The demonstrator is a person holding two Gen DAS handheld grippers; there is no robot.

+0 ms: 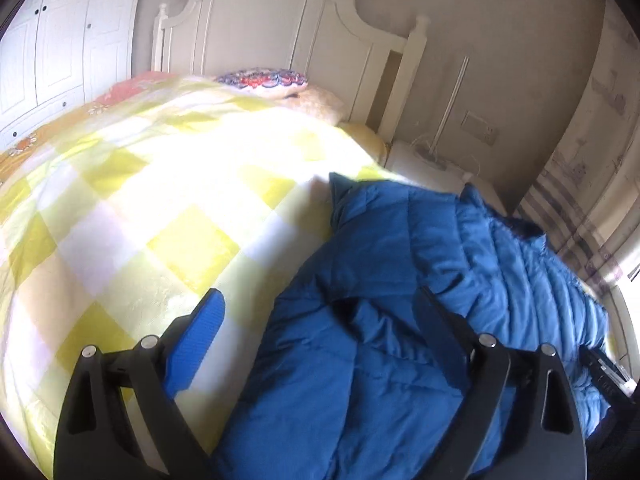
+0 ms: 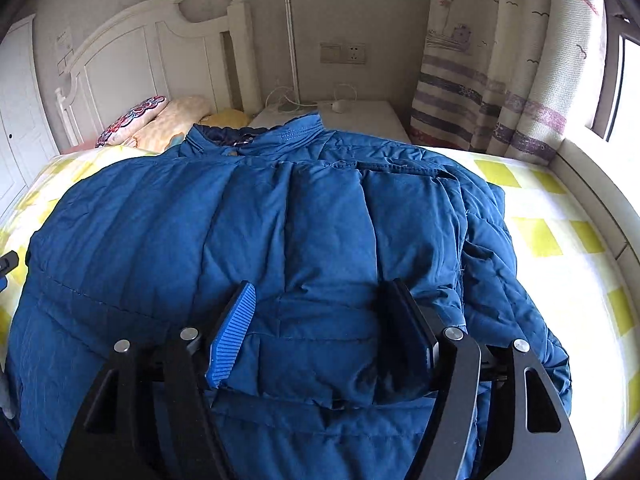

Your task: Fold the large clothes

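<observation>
A blue quilted down jacket [image 2: 280, 208] lies spread on the bed, collar [image 2: 280, 132] toward the headboard. In the right wrist view a folded sleeve [image 2: 320, 344] lies across the jacket's lower part. My right gripper [image 2: 320, 296] stands open around this sleeve, whose padded cloth bulges between the jaws and fills the gap without being pinched. In the left wrist view my left gripper [image 1: 320, 304] is wide open above the jacket's [image 1: 380, 320] left edge. Its blue pad [image 1: 200, 336] hangs over the bedcover. Nothing is gripped in it.
The bed carries a yellow and white checked cover [image 1: 140, 208]. Pillows [image 2: 156, 120] lie against the white headboard [image 1: 272, 28]. A white nightstand [image 2: 360, 120] with a lamp and cables stands beside the bed, with striped curtains [image 2: 500, 92] and a window at the right. White wardrobe doors [image 1: 52, 40] are left.
</observation>
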